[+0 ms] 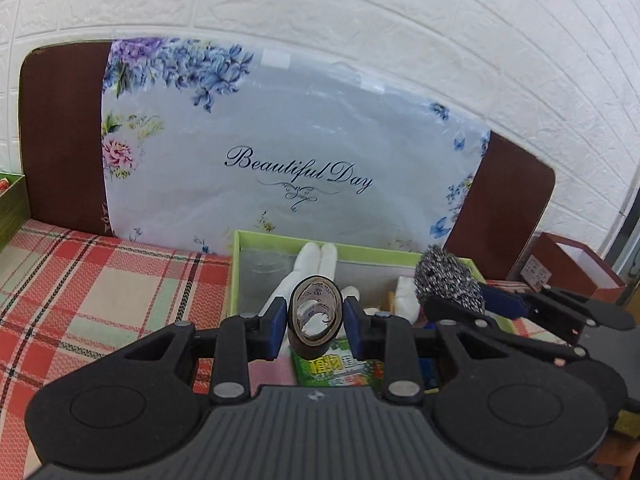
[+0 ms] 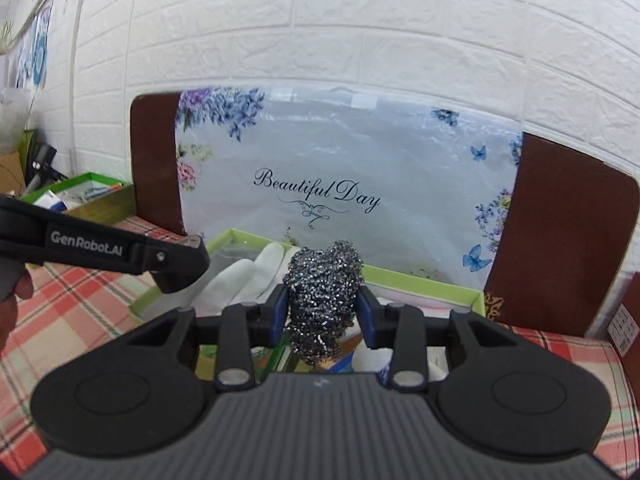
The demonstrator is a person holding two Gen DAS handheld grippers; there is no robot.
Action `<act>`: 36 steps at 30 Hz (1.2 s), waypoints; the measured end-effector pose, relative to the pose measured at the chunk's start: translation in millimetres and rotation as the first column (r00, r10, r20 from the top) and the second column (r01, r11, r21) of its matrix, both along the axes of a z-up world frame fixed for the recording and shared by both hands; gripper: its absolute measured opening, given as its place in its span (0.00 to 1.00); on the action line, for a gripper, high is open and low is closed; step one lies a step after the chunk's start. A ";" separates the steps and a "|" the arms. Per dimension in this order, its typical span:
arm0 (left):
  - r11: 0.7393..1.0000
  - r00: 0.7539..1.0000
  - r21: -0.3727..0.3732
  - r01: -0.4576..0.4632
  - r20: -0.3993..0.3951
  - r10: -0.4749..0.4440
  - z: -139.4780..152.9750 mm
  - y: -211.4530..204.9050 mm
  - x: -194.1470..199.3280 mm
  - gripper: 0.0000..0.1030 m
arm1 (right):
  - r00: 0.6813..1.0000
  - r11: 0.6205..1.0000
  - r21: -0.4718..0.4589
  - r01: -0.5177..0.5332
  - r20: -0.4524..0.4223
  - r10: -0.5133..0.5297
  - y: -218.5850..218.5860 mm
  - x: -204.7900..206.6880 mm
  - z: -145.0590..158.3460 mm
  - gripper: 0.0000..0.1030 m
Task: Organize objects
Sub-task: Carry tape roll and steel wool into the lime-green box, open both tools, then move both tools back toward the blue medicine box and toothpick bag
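My left gripper point(image 1: 315, 322) is shut on a brown tape roll point(image 1: 315, 322), held upright above the light green box point(image 1: 280, 238). My right gripper point(image 2: 323, 312) is shut on a steel wool scrubber point(image 2: 324, 296), also held above that box point(image 2: 420, 278); the scrubber also shows at the right of the left wrist view point(image 1: 448, 278). White gloves point(image 1: 320, 260) lie in the box, seen too in the right wrist view point(image 2: 248, 276). A green printed packet point(image 1: 340, 364) lies under the tape roll. The left gripper's arm point(image 2: 100, 248) crosses the left of the right wrist view.
A floral "Beautiful Day" board point(image 1: 288, 152) leans on the white brick wall behind the box. The surface has a red plaid cloth point(image 1: 100, 280). Another green box point(image 2: 84, 196) with items stands at the far left. A red-brown carton point(image 1: 572, 268) stands at the right.
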State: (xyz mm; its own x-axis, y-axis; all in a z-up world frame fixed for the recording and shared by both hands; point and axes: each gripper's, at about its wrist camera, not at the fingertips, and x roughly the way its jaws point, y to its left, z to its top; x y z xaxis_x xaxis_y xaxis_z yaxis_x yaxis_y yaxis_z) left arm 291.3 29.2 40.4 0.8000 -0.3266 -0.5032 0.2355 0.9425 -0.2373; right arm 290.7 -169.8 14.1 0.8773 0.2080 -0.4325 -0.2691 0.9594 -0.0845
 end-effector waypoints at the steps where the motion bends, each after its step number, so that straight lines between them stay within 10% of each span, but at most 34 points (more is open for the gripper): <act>1: 1.000 1.000 0.006 0.006 0.002 -0.006 -2.5 -0.4 1.8 0.31 | 1.000 1.000 -0.003 0.001 -0.001 -0.001 1.6 6.6 -4.4 0.35; 4: 0.999 0.999 0.031 0.006 0.035 -0.007 -8.1 -1.6 -0.8 0.45 | 1.000 1.000 -0.001 -0.002 -0.006 0.002 5.3 24.5 -16.3 0.51; 6: 0.998 0.998 0.061 -0.025 0.058 0.021 -9.1 -2.5 -6.9 0.84 | 0.999 0.999 -0.023 -0.025 -0.030 0.024 9.2 32.0 -24.2 0.79; 13: 0.996 0.997 0.051 -0.071 0.036 0.070 -0.1 1.2 -30.6 0.84 | 0.999 0.996 -0.082 -0.036 0.037 0.039 9.5 2.8 -30.2 1.00; 26: 0.994 0.993 0.091 -0.061 0.107 0.052 42.9 -17.8 -132.0 0.84 | 0.991 0.998 0.041 0.051 0.119 -0.056 -19.7 -114.5 5.3 1.00; 36: 0.990 0.999 0.138 -0.017 0.031 0.012 3.2 -34.7 -181.2 0.84 | 0.992 0.978 0.166 0.124 -0.022 -0.122 -34.8 -201.7 -29.1 1.00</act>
